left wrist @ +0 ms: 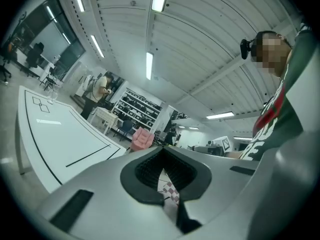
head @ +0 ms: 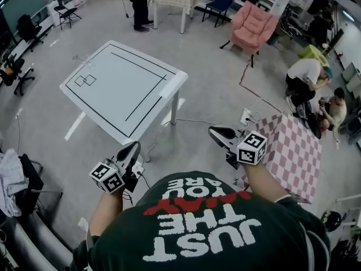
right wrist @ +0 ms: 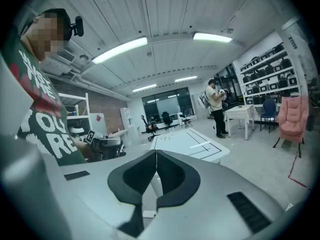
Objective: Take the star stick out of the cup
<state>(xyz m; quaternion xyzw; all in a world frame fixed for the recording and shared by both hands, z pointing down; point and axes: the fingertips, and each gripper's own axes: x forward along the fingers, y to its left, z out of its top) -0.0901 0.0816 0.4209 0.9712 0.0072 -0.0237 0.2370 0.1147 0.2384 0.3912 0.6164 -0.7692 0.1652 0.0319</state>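
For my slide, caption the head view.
Left claw and right claw, both shut and empty, held before a white table.

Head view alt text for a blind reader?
Person in dark green T-shirt holds left gripper and right gripper, both shut and empty, over grey floor; white line-marked table ahead, pink checked table at right; no cup visible.

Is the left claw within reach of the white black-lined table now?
Probably not: the left claw sits shut near the person's body, with grey floor between it and the white black-lined table. Nothing blocks the way; stepping closer should help.
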